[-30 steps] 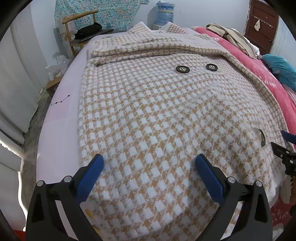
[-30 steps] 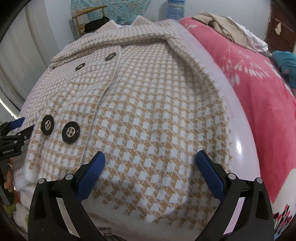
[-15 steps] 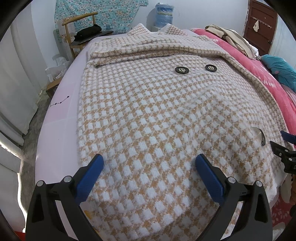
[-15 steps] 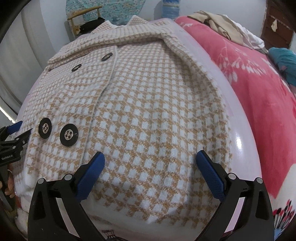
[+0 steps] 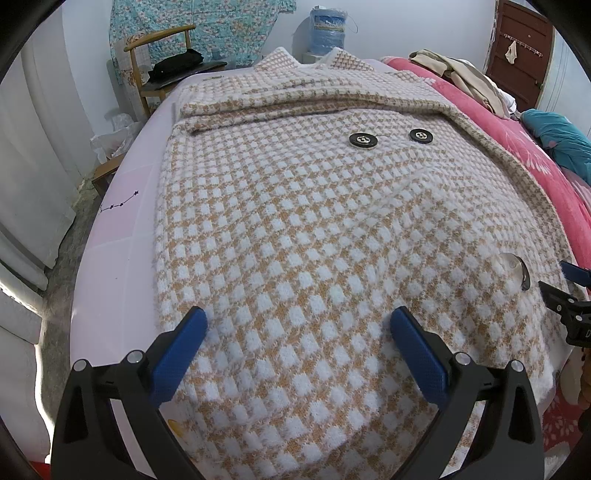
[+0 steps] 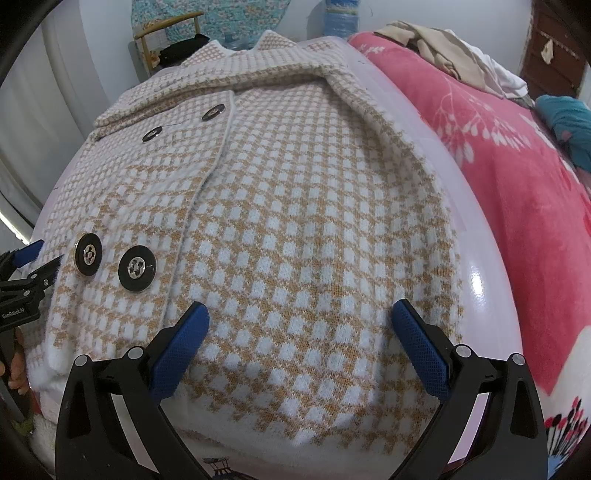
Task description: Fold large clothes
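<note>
A tan-and-white houndstooth coat [image 5: 295, 221] [image 6: 295, 221] lies spread flat on a pale pink sheet [image 5: 122, 229], front up, with black buttons [image 5: 364, 139] [image 6: 137, 268] and both sleeves folded across the chest. My left gripper [image 5: 298, 338] hovers open over the coat's lower left part, nothing between its blue fingers [image 5: 177, 354]. Over the hem at the lower right, my right gripper [image 6: 301, 332] is open too, its fingers [image 6: 421, 343] just above the fabric. Each gripper shows at the edge of the other's view [image 5: 569, 302] [image 6: 22, 280].
A pink floral blanket [image 6: 517, 166] covers the bed to the right of the coat, with a heap of beige and white clothes [image 5: 461, 77] and a teal item [image 5: 561, 136] on it. A wooden chair [image 5: 155, 74] and a water jug [image 5: 328, 29] stand beyond the bed.
Both grippers have shifted slightly forward and lower over the coat's hem. Jaws stay open; the coat has not moved.
</note>
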{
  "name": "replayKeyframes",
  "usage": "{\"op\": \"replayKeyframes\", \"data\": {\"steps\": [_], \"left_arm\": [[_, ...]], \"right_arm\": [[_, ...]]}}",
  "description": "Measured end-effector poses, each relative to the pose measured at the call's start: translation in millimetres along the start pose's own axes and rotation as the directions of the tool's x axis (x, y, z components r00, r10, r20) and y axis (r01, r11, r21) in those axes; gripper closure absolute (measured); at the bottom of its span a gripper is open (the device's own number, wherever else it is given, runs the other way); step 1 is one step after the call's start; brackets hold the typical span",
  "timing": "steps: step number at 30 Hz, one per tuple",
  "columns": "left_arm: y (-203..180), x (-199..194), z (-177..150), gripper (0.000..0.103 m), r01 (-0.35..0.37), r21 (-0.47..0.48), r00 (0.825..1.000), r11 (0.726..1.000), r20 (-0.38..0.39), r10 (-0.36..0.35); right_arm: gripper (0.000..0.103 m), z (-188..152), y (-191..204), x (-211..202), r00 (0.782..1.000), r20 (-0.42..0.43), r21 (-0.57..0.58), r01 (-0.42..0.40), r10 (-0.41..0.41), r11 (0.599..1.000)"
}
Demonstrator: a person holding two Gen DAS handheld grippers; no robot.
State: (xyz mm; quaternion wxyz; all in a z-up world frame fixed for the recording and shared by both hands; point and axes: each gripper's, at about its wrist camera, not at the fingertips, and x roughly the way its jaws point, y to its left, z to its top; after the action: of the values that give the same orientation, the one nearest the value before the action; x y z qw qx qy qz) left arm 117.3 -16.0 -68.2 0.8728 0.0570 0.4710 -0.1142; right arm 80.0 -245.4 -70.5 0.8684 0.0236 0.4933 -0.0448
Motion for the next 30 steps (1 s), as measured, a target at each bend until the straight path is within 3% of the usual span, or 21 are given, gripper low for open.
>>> {"op": "replayKeyframes", "data": {"steps": [30], "left_arm": [[0.1, 0.1, 1.8, 0.005, -0.003, 0.000, 1.000, 1.000, -0.018, 0.003]], "right_arm": [[0.008, -0.1, -1.7, -0.6, 1.000, 0.000, -0.003, 0.000, 0.000, 1.000]]}}
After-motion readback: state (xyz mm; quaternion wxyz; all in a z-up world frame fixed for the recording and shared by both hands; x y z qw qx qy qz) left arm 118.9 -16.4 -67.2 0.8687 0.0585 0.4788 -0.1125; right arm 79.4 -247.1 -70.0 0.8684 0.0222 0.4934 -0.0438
